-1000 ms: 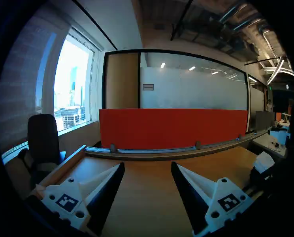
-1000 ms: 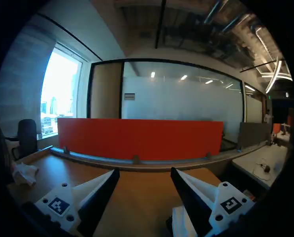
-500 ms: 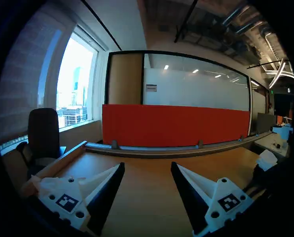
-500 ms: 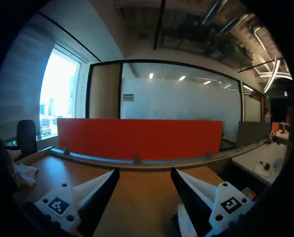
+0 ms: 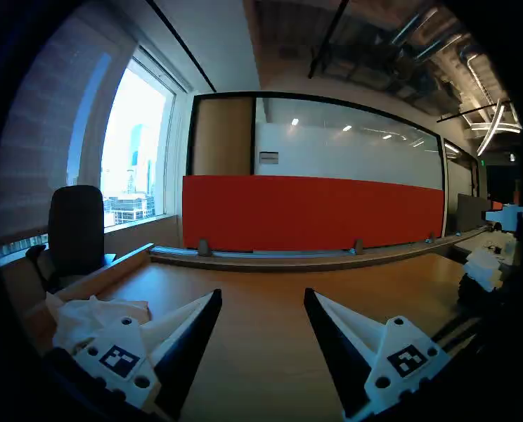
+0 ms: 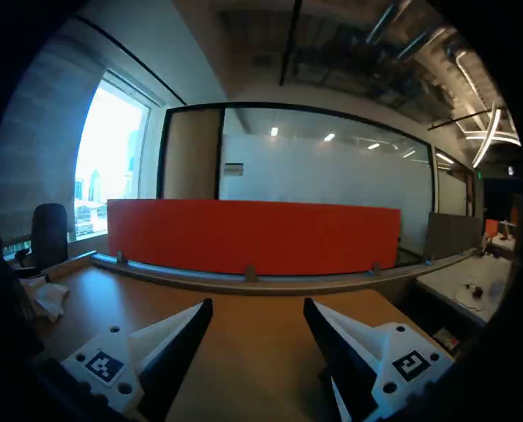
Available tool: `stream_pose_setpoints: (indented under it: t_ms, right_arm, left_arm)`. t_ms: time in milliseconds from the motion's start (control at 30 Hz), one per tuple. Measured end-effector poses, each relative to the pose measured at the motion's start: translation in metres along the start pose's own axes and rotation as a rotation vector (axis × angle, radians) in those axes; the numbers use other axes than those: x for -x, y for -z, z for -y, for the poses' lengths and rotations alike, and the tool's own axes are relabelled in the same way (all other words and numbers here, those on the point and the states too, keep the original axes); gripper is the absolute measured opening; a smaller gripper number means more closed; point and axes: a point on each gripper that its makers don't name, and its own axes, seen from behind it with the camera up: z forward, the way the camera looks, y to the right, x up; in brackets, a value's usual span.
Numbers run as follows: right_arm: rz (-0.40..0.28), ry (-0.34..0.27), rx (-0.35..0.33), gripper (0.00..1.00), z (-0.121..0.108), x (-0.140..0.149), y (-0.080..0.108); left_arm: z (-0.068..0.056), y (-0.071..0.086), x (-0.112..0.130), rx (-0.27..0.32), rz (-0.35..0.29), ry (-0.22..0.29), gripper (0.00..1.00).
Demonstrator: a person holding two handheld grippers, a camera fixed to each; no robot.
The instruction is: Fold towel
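1. Your left tongs (image 5: 261,292) gape wide over the wooden bench (image 5: 261,359) and hold nothing. The crumpled white towel (image 5: 86,316) lies bunched just behind their left finger, near the bench's raised side rail.
2. Your right tongs (image 6: 256,302) are equally wide open and empty, facing the orange divider (image 6: 254,235). In the right gripper view the towel (image 6: 49,299) sits well off to the left.
3. Both tongs point at bare wood, so if you close them here you will likely catch nothing.
4. The towel is a heap with no clear corner showing. If you pinch the lump you may take several layers at once, and the fold will probably come out crooked.
5. The towel rests close to the bench end, by the black office chair (image 5: 75,228). A careless push could send it over the side.
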Motion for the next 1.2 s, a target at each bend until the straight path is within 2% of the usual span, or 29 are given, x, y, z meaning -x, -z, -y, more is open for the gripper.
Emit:
stream_pose_setpoints:
  t_ms: [333, 667, 967, 1200]
  right_arm:
    - [0.009, 0.033, -0.015, 1.00, 0.007, 0.025, -0.005]
    - [-0.022, 0.036, -0.022, 1.00, 0.012, 0.030, -0.012]
    - [-0.042, 0.058, -0.027, 1.00, 0.013, 0.037, -0.014]
    - [-0.047, 0.057, -0.033, 1.00, 0.016, 0.043, -0.015]
  left_arm:
    - [0.001, 0.000, 0.031, -0.012, -0.033, -0.015, 0.86]
    - [0.005, 0.000, 0.059, -0.017, -0.053, -0.021, 0.86]
    - [0.013, 0.002, 0.083, -0.034, -0.062, -0.029, 0.86]
    - [0.013, -0.001, 0.080, -0.033, -0.071, -0.031, 0.86]
